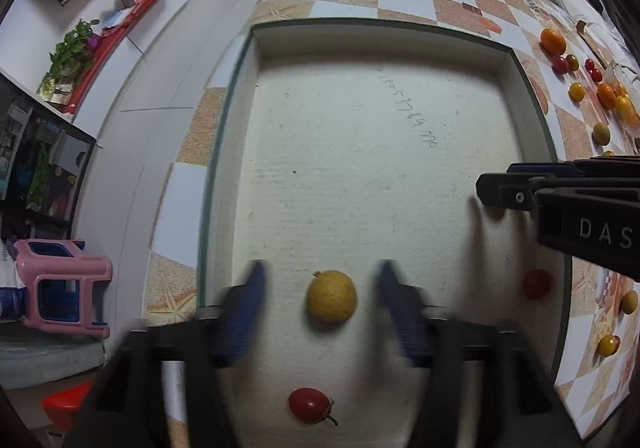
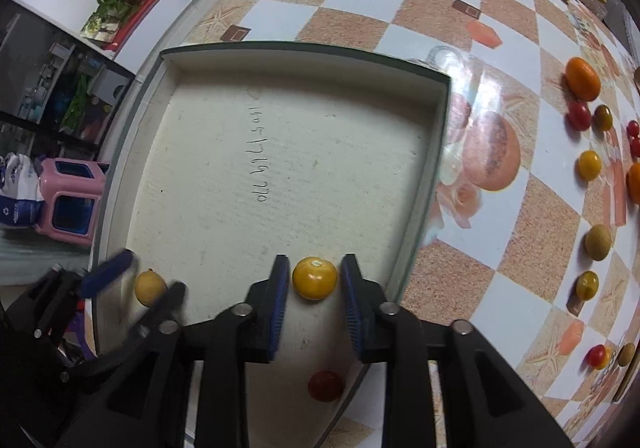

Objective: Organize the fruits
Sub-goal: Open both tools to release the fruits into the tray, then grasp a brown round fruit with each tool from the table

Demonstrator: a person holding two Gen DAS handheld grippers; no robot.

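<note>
Fruits are going into the shallow tray, and we reckon we're mid-drop: left gripper spread wide around the tan fruit, right gripper loose around the yellow tomato; next, lift away.

Pink stool on floor, potted plant on ledge

home living room | patterned tablecloth | pink stool | potted plant
</note>
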